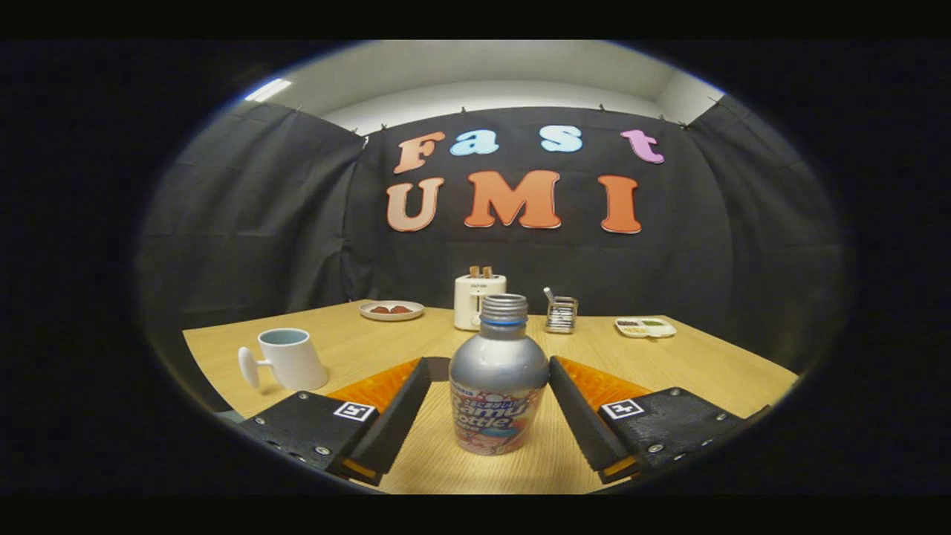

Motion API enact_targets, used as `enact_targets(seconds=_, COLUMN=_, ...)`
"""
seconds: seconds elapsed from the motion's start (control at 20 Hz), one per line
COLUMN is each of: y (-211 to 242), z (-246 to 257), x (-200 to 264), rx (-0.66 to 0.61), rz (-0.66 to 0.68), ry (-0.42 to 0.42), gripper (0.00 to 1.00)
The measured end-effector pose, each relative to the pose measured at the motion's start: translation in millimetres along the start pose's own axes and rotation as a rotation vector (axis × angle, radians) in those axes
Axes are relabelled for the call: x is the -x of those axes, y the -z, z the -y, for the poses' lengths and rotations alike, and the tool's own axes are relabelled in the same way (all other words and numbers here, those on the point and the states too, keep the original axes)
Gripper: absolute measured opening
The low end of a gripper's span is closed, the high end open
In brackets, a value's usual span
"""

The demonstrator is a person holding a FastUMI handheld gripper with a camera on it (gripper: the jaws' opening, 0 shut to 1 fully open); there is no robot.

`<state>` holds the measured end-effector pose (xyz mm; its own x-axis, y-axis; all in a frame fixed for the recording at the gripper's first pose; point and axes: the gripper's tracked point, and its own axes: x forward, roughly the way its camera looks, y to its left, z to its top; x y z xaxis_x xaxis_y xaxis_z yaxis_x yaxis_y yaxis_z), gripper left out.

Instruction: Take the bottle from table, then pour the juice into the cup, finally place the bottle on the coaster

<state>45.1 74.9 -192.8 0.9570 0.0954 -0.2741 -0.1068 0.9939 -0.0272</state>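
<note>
A silver bottle [498, 375] with a grey screw cap and a printed label stands upright on the wooden table [713, 371], between my two fingers. My gripper [490, 364] is open around it: the right finger lies close against the bottle's side, while a gap shows between the left finger and the bottle. A white cup [293, 359] with its handle pointing left stands on the table beyond my left finger. A small dark flat patch [440, 368] shows on the table just behind the bottle's left side, mostly hidden; I cannot tell what it is.
Along the table's far edge stand a white toaster [479, 301], a plate [391, 310] with brown food to its left, a wire holder [561, 314] to its right, and a small divided tray [645, 327] further right. Black cloth walls surround the table.
</note>
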Motion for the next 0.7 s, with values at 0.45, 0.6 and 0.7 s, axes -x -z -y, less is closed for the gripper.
enact_targets(seconds=0.45, y=37.0, z=0.9, x=-4.7, rx=-0.008, rz=-0.132, ry=0.008, gripper=0.82)
enact_targets(seconds=0.6, y=40.8, z=0.1, x=-6.1, rx=-0.012, rz=-0.152, ry=0.006, gripper=0.82)
enact_targets(seconds=0.7, y=40.4, z=-2.2, x=-5.8, rx=-0.027, rz=-0.168, ry=0.0, gripper=0.79)
